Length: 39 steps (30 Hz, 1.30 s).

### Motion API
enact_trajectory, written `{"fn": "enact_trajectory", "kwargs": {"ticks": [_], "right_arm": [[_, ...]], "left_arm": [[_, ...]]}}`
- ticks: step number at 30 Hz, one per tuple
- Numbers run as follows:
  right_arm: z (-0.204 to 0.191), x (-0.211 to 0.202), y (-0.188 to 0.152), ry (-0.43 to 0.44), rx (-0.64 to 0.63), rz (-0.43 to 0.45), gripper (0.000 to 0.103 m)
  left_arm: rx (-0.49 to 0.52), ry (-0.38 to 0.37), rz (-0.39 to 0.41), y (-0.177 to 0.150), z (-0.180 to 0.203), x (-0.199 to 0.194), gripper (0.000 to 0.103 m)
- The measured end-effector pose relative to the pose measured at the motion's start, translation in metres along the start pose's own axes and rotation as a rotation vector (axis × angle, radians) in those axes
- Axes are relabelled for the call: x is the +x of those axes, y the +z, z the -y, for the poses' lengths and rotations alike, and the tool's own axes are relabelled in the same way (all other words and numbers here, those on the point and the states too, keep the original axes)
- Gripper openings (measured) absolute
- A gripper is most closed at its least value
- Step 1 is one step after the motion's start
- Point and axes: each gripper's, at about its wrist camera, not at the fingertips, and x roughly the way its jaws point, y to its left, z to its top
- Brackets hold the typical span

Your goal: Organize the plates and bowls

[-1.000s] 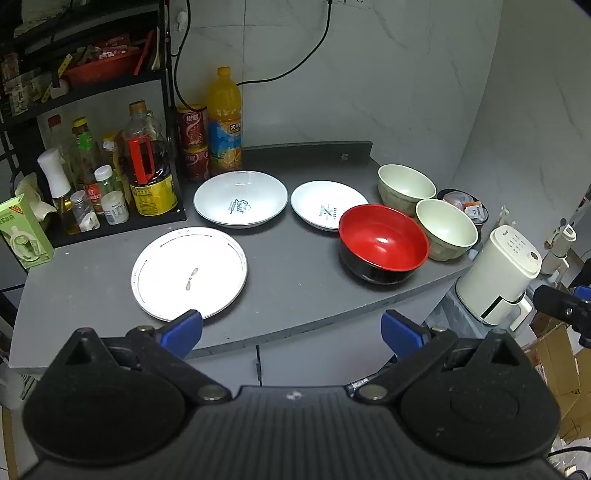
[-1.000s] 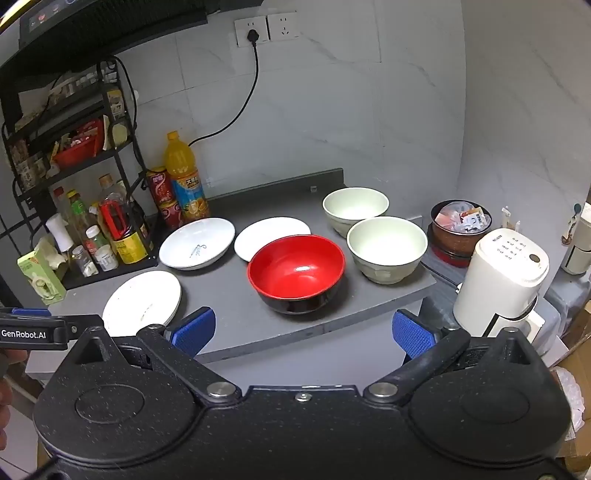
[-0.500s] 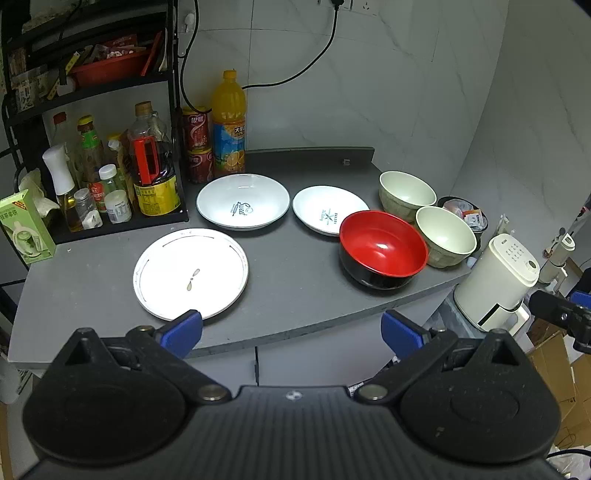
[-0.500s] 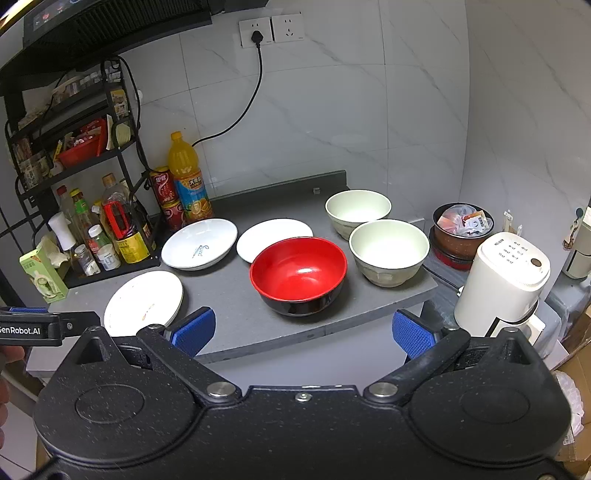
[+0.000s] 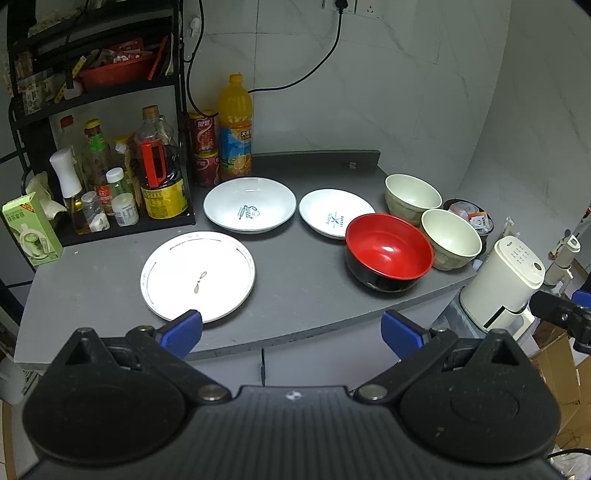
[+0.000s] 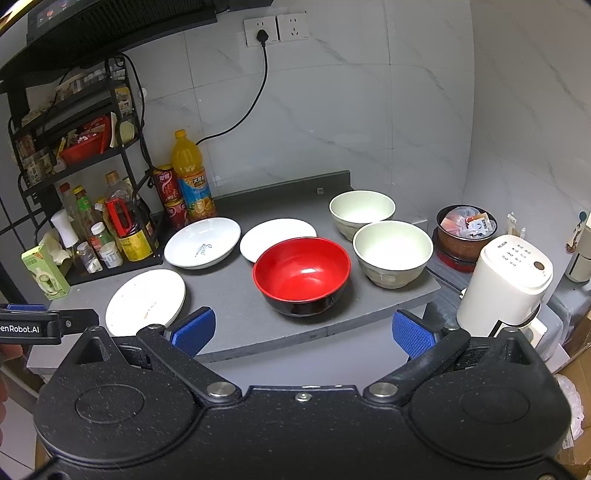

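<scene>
Both grippers have drawn slightly back from the grey counter (image 5: 303, 280), left gripper (image 5: 291, 328) and right gripper (image 6: 301, 328) wide open and empty, while the red bowl (image 6: 301, 275) sits between white plates and cream bowls.

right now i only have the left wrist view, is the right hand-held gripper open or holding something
Observer: The right hand-held gripper is open. Its blue pads stand wide apart with nothing between them.
Operator: ok, whats that dark round thing at far right
Observer: A brown round bowl filled with small sachets, standing on a red base.
Operator: any free wall socket
Observer: Yes. The black plug is in the left white socket; the right white socket is free.
</scene>
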Motion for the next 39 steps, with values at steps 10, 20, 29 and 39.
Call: {"fn": "enact_trajectory", "kwargs": {"ticks": [10,20,29,39], "right_arm": [[0.002,-0.003,-0.002,0.006,0.003,0.005,0.103],[0.003,-0.006,-0.002,0.006,0.005,0.009,0.103],[0.004,-0.008,-0.004,-0.001,0.001,0.013,0.103],[0.006,-0.008,-0.004,-0.009,0.01,0.013,0.103]], "left_arm": [[0.002,-0.001,0.006,-0.003,0.0,-0.003,0.102],[0.0,-0.001,0.013,-0.002,0.003,-0.006,0.102],[-0.002,0.002,0.011,-0.006,0.006,-0.006,0.102],[-0.008,-0.003,0.004,-0.005,0.011,-0.009,0.102]]}}
